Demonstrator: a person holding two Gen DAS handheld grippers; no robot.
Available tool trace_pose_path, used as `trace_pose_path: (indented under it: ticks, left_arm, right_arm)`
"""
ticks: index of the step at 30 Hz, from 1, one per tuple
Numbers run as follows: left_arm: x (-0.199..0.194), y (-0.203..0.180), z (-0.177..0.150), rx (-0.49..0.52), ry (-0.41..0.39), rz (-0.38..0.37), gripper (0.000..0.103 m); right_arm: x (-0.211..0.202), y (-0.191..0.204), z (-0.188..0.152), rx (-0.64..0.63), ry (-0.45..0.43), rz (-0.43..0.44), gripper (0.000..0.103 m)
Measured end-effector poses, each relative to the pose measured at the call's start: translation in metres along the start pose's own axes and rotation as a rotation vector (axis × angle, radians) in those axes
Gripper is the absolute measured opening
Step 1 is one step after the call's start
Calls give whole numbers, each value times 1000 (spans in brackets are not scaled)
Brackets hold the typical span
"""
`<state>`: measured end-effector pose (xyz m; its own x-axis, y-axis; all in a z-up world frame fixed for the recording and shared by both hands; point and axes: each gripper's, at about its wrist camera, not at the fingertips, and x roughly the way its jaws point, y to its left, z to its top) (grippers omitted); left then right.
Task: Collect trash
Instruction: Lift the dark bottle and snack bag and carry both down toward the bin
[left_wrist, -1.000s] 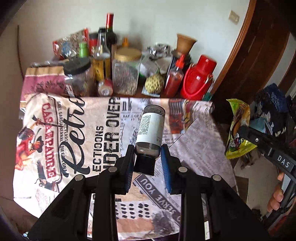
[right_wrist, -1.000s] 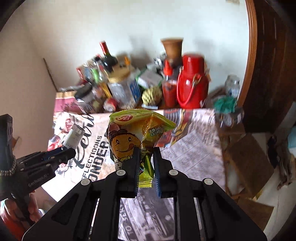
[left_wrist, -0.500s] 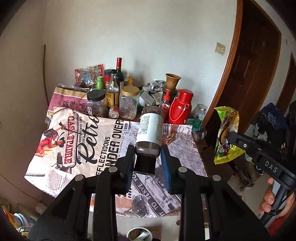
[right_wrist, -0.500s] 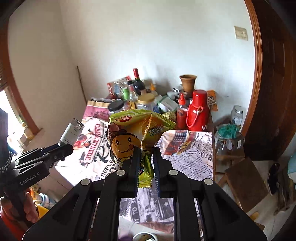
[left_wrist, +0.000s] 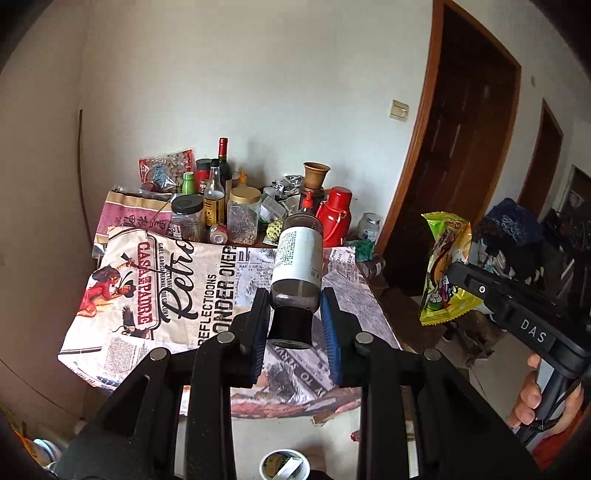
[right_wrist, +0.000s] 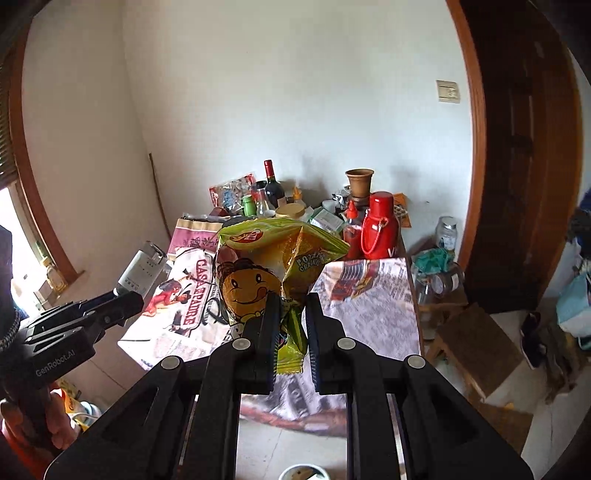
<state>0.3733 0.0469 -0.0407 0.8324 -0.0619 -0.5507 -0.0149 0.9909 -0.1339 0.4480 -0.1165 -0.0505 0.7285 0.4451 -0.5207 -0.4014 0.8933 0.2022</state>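
My left gripper (left_wrist: 294, 317) is shut on a small dark bottle with a white label (left_wrist: 298, 262), held by its cap end in the air in front of the table. The bottle also shows in the right wrist view (right_wrist: 142, 267). My right gripper (right_wrist: 290, 325) is shut on a yellow-green snack bag (right_wrist: 273, 269), also held up off the table. The bag shows at the right of the left wrist view (left_wrist: 445, 266). A small white bin (left_wrist: 284, 464) with scraps in it sits on the floor below both grippers; it also shows in the right wrist view (right_wrist: 303, 472).
A table with a printed newspaper-style cloth (left_wrist: 177, 295) stands ahead. Jars, bottles and a red thermos (left_wrist: 334, 216) crowd its back edge by the wall. A dark wooden door (left_wrist: 465, 155) is at the right. A low wooden stool (right_wrist: 476, 339) stands on the floor right of the table.
Both grippers have pulled back and up from the table with their items still held. The table looks smaller and the floor bin has come into view.
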Motion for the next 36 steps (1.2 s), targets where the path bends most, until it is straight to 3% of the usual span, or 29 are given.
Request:
trace_pose_path:
  ticks: [8,17,26,36]
  left_arm:
    - [-58,27,-62,53,43,-18,27]
    - [-80,42,-126,35,156,-63,26]
    - [-42,37,-178,-46,320,-90,26]
    - [58,23,-261,-70,532,-36,26]
  right_arm:
    - [-42,47,-50,30,4,-31,13]
    - [-57,66,-106,89,116,-63,13]
    - [-34,45,-150,109,269,-74,13]
    - [46,-9,-229,89,484,-58,13]
